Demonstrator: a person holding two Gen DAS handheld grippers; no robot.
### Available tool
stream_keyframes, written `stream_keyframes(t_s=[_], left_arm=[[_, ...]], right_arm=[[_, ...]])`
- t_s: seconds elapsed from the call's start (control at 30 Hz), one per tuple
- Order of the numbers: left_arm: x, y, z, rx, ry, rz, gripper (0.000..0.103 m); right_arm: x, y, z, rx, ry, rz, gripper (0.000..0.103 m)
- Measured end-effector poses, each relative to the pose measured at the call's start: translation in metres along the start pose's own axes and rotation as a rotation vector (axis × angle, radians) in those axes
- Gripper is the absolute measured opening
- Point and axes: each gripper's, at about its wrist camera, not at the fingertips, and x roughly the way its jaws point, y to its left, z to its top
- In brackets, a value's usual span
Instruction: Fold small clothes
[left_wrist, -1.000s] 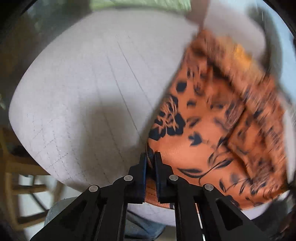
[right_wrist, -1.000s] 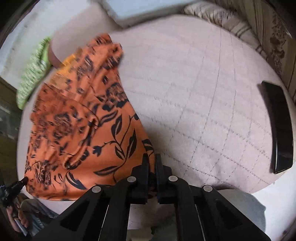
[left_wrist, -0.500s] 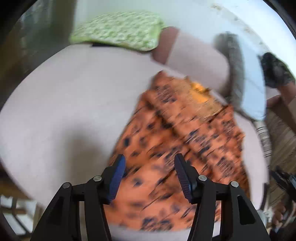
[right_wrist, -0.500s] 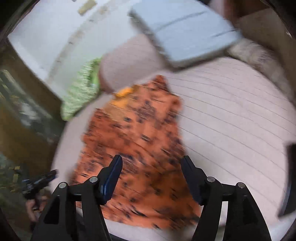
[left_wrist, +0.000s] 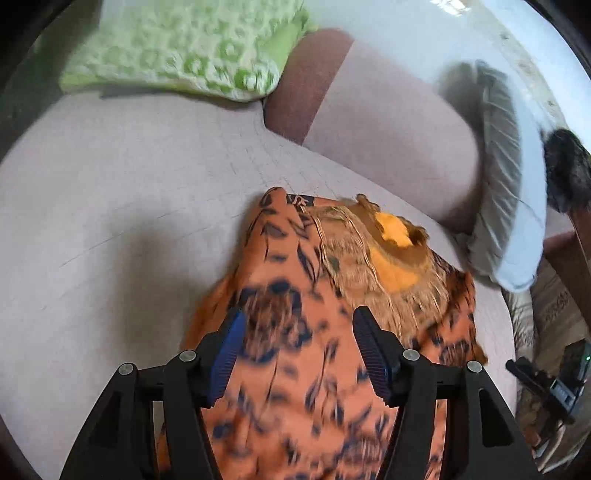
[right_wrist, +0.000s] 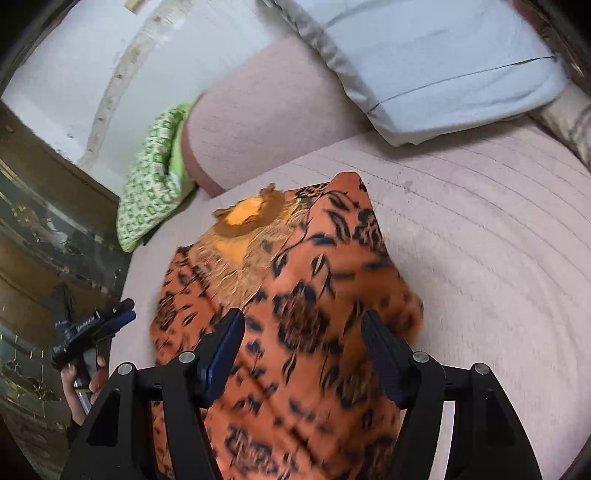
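place: home, likely a living room or bedroom | seat: pinkish quilted sofa or bed (left_wrist: 129, 192) with padded backrest (right_wrist: 266, 110) | soft furnishings: green patterned cushion (left_wrist: 184, 48), pale blue pillow (right_wrist: 436, 62) | wall: white plaster (right_wrist: 74, 74) | side: dark wooden furniture (right_wrist: 44, 221), blurred

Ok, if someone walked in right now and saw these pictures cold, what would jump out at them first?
First, the orange garment with a dark floral print, spread on the pale pink quilted cushion, its yellow lining showing at the far end. Next, the open left gripper and open right gripper above it, gripping nothing. Then the bright green patterned pillow at the back and the light blue pillow beside it.
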Motion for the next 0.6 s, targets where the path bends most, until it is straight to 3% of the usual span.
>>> stream_keyframes(t_s=[0.13,0.23,0.3,0.4,0.47,0.53,0.6], left_arm=[[0.060,0.016,0.059,-0.078,0.027,0.025,0.060],[0.098,0.022,0.087,-0.079,0.051,0.073,0.060],[0.122,0.026,0.098,-0.094,0.074,0.082,0.060],[0.146,0.029,0.106,-0.116,0.115,0.052,0.058],[0.164,0.029,0.110,-0.103,0.143,0.063,0.054],[0.179,0.031,0.109,-0.095,0.171,0.044,0.044],[0.190,0.028,0.110,-0.054,0.157,0.075,0.037]], right_arm=[[0.039,-0.013,0.042,0.006,0.033,-0.051,0.066],[0.064,-0.027,0.073,0.052,0.044,-0.063,0.066],[0.083,-0.033,0.091,0.065,0.061,-0.071,0.065],[0.112,-0.034,0.113,0.024,0.083,-0.168,0.063],[0.123,-0.039,0.118,0.034,0.088,-0.186,0.055],[0.131,-0.045,0.117,0.045,0.117,-0.156,0.039],[0.141,-0.046,0.113,0.028,0.156,-0.169,0.030]])
